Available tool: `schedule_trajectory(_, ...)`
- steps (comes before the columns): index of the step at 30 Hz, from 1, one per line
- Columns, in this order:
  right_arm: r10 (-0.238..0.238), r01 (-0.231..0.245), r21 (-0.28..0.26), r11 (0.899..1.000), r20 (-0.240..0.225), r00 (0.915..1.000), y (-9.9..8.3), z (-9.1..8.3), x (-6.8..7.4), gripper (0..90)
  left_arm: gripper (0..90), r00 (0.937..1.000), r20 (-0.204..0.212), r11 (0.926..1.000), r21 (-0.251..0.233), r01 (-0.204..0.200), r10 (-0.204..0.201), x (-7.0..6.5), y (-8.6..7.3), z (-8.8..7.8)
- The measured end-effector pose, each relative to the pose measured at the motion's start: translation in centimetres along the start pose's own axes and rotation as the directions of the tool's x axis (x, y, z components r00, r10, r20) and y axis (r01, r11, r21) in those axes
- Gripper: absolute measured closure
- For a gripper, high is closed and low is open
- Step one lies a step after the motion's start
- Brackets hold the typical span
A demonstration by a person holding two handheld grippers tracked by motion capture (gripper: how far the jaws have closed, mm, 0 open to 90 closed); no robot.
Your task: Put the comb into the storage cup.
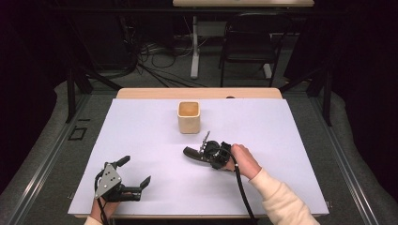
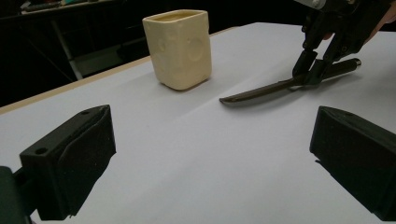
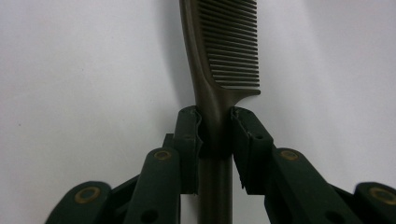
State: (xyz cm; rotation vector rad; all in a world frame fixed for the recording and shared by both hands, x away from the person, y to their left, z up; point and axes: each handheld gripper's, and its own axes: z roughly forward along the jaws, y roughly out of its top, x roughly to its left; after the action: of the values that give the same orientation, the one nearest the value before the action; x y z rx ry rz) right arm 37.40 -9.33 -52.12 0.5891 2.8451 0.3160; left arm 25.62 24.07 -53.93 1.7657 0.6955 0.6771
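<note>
While right gripper (image 3: 215, 135) clamps comb (image 3: 224, 51) mid-table, left gripper (image 1: 136, 176) gapes — near front edge.

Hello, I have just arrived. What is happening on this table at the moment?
A person works at a white-covered table with a gripper in each hand. The right gripper is shut on the handle of a dark comb, which lies low on the table. The left gripper is open and holds nothing. A cream cup stands upright beyond the comb, apart from it.

My count: one cream cup (image 1: 188, 116), one dark comb (image 3: 219, 60), one white table sheet (image 1: 155, 140), one chair (image 1: 248, 42) behind. Two grippers, mine.
</note>
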Motion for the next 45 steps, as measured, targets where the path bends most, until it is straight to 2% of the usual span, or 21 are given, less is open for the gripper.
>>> schedule_trajectory(17,0.026,-0.028,-0.086,0.996,-0.031,0.9992,-0.7,-1.6,-0.2,72.6,0.2,1.0000,-0.002,1.0000,-0.002,0.002,-0.002,0.0,0.0,0.0)
schedule_trajectory(18,0.033,-0.037,-0.107,0.994,-0.036,0.9988,-0.8,-1.8,-0.3,72.7,0.2,1.0000,0.000,1.0000,-0.004,0.006,-0.006,0.0,0.0,0.0)
schedule_trajectory(25,0.041,-0.045,-0.136,0.990,-0.033,0.9986,-1.2,-2.5,-0.4,72.7,0.2,1.0000,-0.002,1.0000,-0.002,0.005,-0.005,0.0,0.0,0.0)
schedule_trajectory(39,0.074,-0.084,-0.208,0.975,-0.051,0.9959,-2.1,-3.4,-0.9,72.7,0.2,1.0000,-0.004,1.0000,-0.003,0.005,-0.005,0.0,0.0,-0.1)
schedule_trajectory(40,0.076,-0.087,-0.227,0.970,-0.056,0.9955,-2.1,-3.5,-0.9,72.7,0.3,1.0000,-0.004,1.0000,-0.003,0.005,-0.005,0.0,0.0,-0.1)
schedule_trajectory(45,0.085,-0.097,-0.261,0.961,-0.057,0.9948,-2.3,-3.8,-0.9,72.6,0.3,1.0000,-0.005,1.0000,-0.003,0.005,-0.005,0.0,0.0,-0.1)
